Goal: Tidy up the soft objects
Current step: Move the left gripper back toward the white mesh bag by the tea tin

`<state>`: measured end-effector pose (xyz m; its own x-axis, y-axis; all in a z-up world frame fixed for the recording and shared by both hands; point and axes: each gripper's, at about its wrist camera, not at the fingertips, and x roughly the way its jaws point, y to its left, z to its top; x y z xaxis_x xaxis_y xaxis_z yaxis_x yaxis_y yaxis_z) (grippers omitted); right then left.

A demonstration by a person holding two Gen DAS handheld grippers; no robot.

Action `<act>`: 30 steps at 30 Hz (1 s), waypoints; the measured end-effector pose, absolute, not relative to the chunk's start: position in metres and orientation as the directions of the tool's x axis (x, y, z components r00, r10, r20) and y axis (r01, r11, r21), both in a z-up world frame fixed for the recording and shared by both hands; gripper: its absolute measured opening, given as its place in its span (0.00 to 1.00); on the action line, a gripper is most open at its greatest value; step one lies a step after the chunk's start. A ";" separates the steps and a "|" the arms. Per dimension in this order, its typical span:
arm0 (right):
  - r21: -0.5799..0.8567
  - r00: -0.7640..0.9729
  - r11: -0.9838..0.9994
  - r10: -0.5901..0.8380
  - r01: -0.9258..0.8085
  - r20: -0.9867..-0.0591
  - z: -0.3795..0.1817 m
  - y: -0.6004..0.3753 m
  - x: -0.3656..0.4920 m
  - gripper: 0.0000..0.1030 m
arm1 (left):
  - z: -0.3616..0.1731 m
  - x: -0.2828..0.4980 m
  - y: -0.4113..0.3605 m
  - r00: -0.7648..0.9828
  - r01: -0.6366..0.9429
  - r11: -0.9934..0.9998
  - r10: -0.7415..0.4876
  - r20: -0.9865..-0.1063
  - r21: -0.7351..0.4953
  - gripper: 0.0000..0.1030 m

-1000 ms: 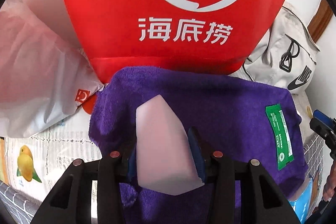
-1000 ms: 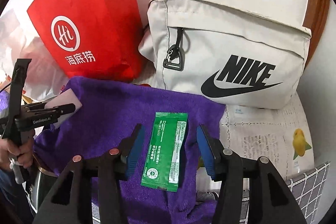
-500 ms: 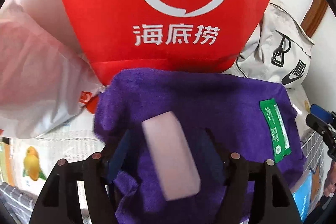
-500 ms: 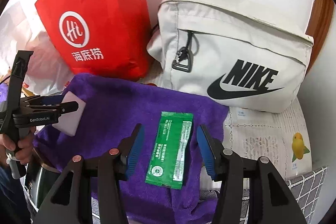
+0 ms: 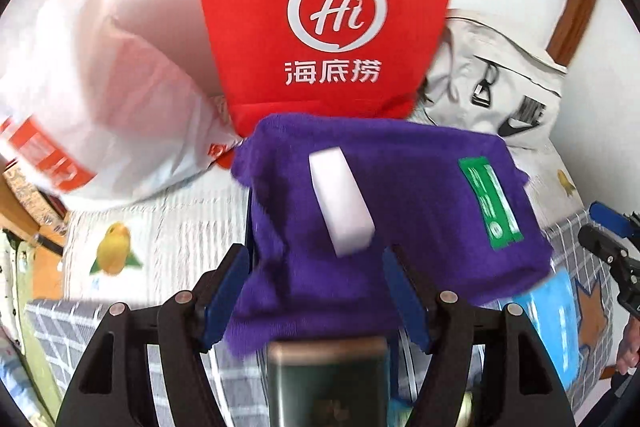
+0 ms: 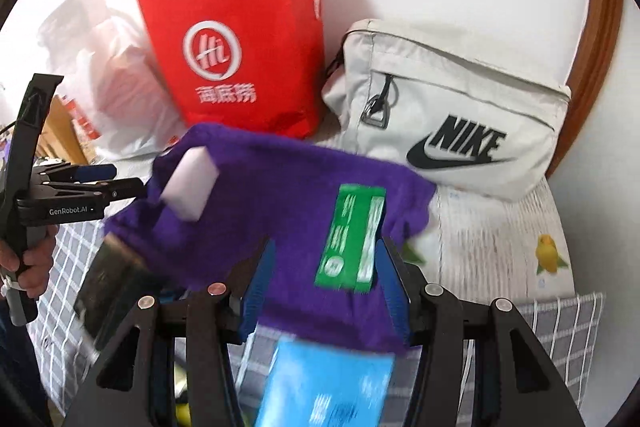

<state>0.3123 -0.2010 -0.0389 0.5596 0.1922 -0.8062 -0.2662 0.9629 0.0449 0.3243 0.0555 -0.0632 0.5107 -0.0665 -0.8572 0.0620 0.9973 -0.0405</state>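
Fuzzy purple towel (image 5: 400, 195) lies spread flat as a base, in front of the stiff red paper bag (image 5: 320, 19). On it sit a white foam block (image 5: 340, 203) and a flat green sachet (image 6: 352, 235), probably gathered for sorting. Left tongs (image 5: 316, 291) apart, empty; right tongs (image 6: 324, 287) apart around the sachet, seemingly not touching (blurry).

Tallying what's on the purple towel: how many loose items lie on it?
2: a white sponge block near its left end, a green packet near its right. More could hide underneath.
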 end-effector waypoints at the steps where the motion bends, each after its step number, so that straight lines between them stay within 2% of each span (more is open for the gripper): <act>1: 0.051 0.556 0.962 0.198 -0.270 -0.807 -0.038 -0.201 0.302 0.51 | -0.059 0.311 0.056 0.514 0.061 0.997 -0.073 -0.855 -0.048 0.66; 8: 0.105 0.538 0.955 0.244 -0.276 -0.807 -0.031 -0.199 0.235 0.51 | -0.048 0.225 0.062 0.528 0.072 0.992 -0.129 -0.840 -0.107 0.67; 10: 0.122 0.532 0.952 0.260 -0.280 -0.806 -0.029 -0.197 0.216 0.51 | -0.051 0.204 0.061 0.533 0.082 0.989 -0.151 -0.832 -0.127 0.76; 11: 0.125 0.530 0.951 0.264 -0.283 -0.806 -0.029 -0.196 0.209 0.51 | -0.055 0.192 0.061 0.533 0.085 0.988 -0.158 -0.831 -0.132 0.77; 19: 0.077 0.533 0.948 0.240 -0.309 -0.811 -0.026 -0.188 0.163 0.54 | -0.098 0.138 0.065 0.495 0.089 0.980 -0.197 -0.846 -0.177 0.77; 21: 0.073 0.539 0.948 0.239 -0.309 -0.808 -0.028 -0.187 0.154 0.57 | -0.113 0.134 0.066 0.486 0.083 0.981 -0.195 -0.852 -0.178 0.77; 26: 0.056 0.533 0.954 0.212 -0.294 -0.819 -0.045 -0.190 0.132 0.57 | -0.138 0.132 0.062 0.486 0.095 0.971 -0.236 -0.841 -0.218 0.77; 27: 0.057 0.529 0.955 0.210 -0.291 -0.822 -0.048 -0.192 0.131 0.57 | -0.140 0.131 0.059 0.498 0.100 0.971 -0.237 -0.834 -0.216 0.75; 29: 0.052 0.523 0.959 0.198 -0.280 -0.829 -0.056 -0.195 0.126 0.57 | -0.142 0.130 0.057 0.523 0.105 0.971 -0.237 -0.819 -0.214 0.66; 30: 0.050 0.519 0.960 0.191 -0.274 -0.833 -0.060 -0.197 0.124 0.57 | -0.142 0.131 0.056 0.525 0.111 0.970 -0.242 -0.816 -0.216 0.54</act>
<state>0.1241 -0.1966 -0.0598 0.5187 0.1912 -0.8333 -0.2742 0.9604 0.0497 0.1308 0.0560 -0.1424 0.5246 -0.2416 -0.8163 0.1106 0.9701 -0.2160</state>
